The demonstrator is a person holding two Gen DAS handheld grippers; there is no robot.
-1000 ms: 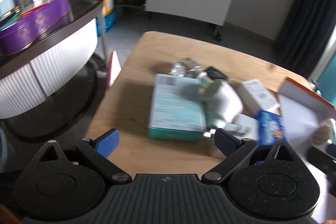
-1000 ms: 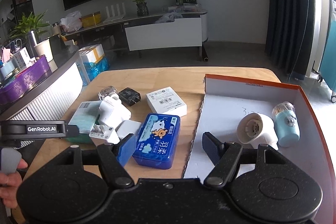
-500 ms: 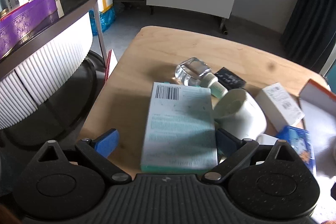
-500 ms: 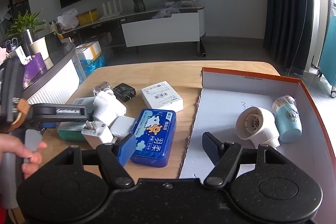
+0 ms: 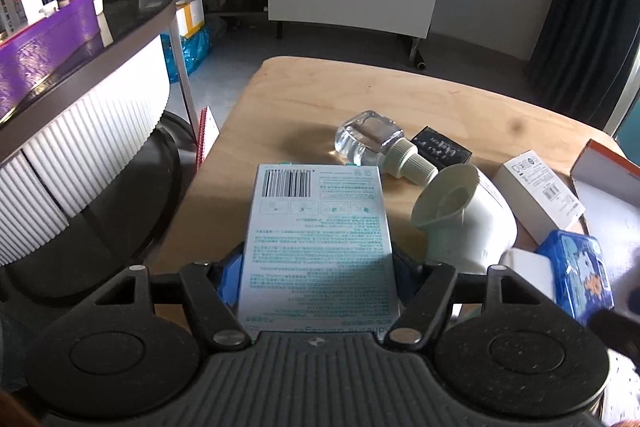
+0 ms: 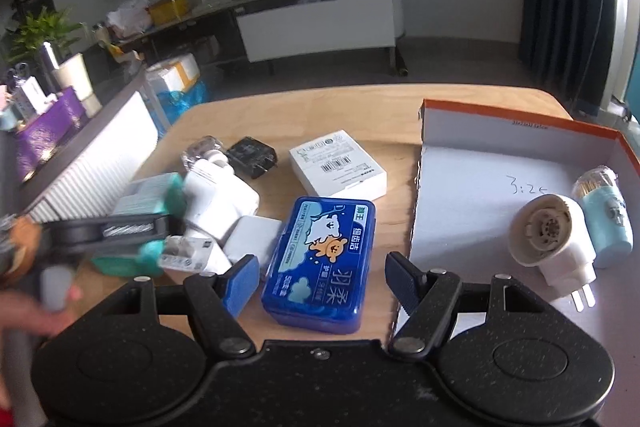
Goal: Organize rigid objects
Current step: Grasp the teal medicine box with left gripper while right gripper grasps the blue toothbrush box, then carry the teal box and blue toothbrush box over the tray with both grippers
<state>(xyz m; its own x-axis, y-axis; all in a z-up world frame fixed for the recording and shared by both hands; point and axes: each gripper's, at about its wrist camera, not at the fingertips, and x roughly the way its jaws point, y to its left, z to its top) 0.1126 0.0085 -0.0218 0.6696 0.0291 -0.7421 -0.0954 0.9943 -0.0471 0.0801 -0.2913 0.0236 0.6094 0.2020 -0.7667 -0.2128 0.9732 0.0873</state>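
My left gripper (image 5: 318,269) is shut on a flat teal-and-white box (image 5: 318,239) with a barcode, near the wooden table's left side; it also shows in the right wrist view (image 6: 136,223). My right gripper (image 6: 320,275) is open and empty, just behind a blue plastic case (image 6: 324,259). An orange-rimmed white tray (image 6: 472,187) on the right holds a white plug-in device (image 6: 550,235) and a pale blue bottle (image 6: 604,215).
On the table lie a clear glass bottle (image 5: 374,139), a black charger (image 5: 440,149), a white funnel-shaped device (image 5: 464,219), a white carton (image 5: 538,189) and white adapters (image 6: 224,203). A curved white counter (image 5: 80,131) stands left of the table.
My left gripper has moved forward over the teal box and closed on its sides. The right gripper has dropped slightly toward the blue case.
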